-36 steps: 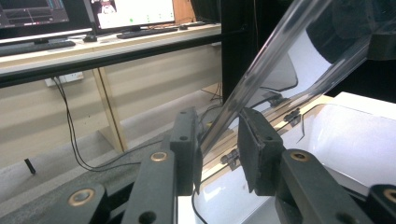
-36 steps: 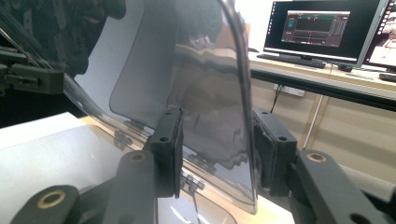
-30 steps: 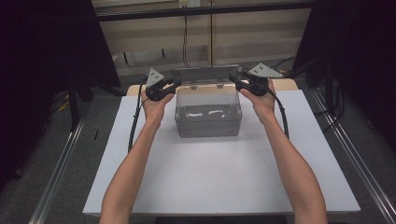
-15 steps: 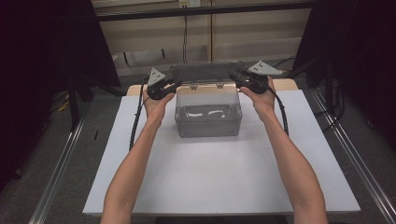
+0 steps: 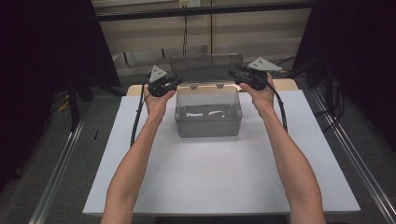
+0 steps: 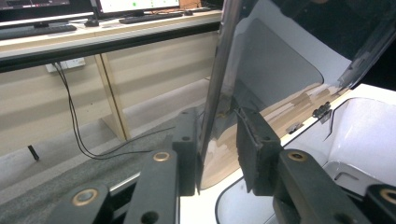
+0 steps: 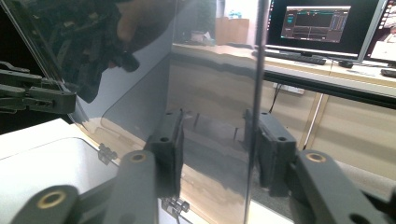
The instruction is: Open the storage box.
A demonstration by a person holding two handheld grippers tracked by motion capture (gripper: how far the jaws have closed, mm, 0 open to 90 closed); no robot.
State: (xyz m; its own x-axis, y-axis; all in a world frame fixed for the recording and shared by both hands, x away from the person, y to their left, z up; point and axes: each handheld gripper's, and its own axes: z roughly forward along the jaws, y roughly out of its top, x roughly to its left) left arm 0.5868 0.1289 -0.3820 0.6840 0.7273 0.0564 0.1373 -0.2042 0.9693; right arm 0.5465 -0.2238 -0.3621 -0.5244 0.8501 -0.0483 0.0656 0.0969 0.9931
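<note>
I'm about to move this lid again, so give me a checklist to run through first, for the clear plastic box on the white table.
1. Clear hinged lid standing upright: ok.
2. Left gripper closed on the lid's edge: ok, as far as it shows.
3. Right gripper clamped on the lid: not ok, jaws wide, edge merely between them.
4. Clear plastic box flat on white table: ok.
5. Hinges sound: cannot tell.

Box (image 5: 208,112) on table (image 5: 224,177), lid (image 5: 206,62) upright behind.
</note>
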